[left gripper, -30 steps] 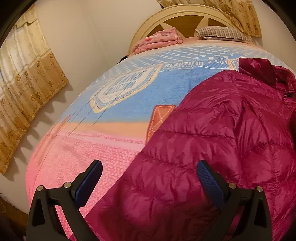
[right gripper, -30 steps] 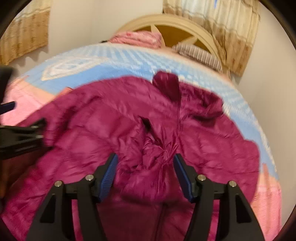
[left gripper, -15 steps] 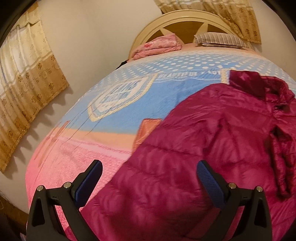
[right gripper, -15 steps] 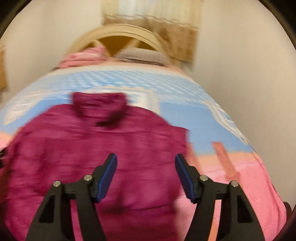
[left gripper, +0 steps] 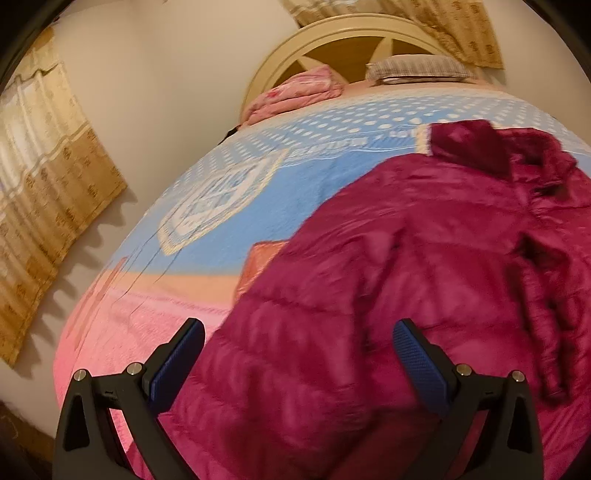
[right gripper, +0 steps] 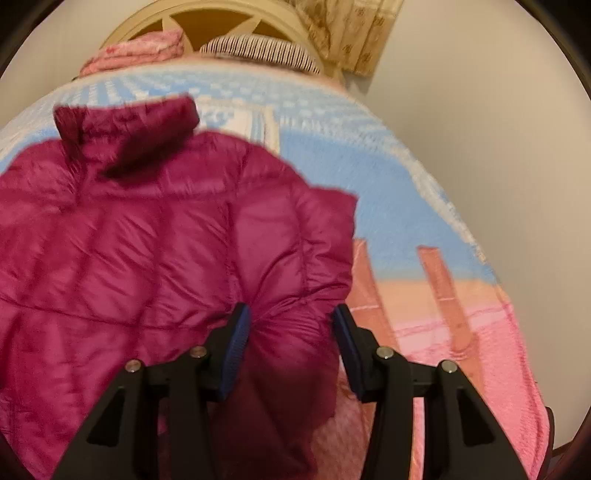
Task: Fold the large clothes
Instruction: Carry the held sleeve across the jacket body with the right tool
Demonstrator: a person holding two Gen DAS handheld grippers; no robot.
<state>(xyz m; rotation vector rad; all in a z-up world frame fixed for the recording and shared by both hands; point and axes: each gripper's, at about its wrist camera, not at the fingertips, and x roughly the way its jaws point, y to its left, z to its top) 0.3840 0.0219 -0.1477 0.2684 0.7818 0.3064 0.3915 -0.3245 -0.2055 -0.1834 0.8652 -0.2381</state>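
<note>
The magenta puffer jacket (right gripper: 155, 240) lies spread on the bed (right gripper: 406, 206), its right edge between the closing, not yet pinching right tool (right gripper: 291, 332), so slick fabric may slip free; the left tool (left gripper: 299, 354) hovers wide open, empty, with bare blanket leftward.

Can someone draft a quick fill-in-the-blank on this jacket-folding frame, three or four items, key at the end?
1. The puffer jacket lying on the bed is ____ in colour.
2. In the right wrist view, the right gripper has the jacket's ____ edge between its fingers.
3. At the headboard, beside the striped pillow, lies a folded ____ blanket.
4. The left gripper stands wide ____, with nothing pinched.

Missing words: magenta; right; pink; open
</note>
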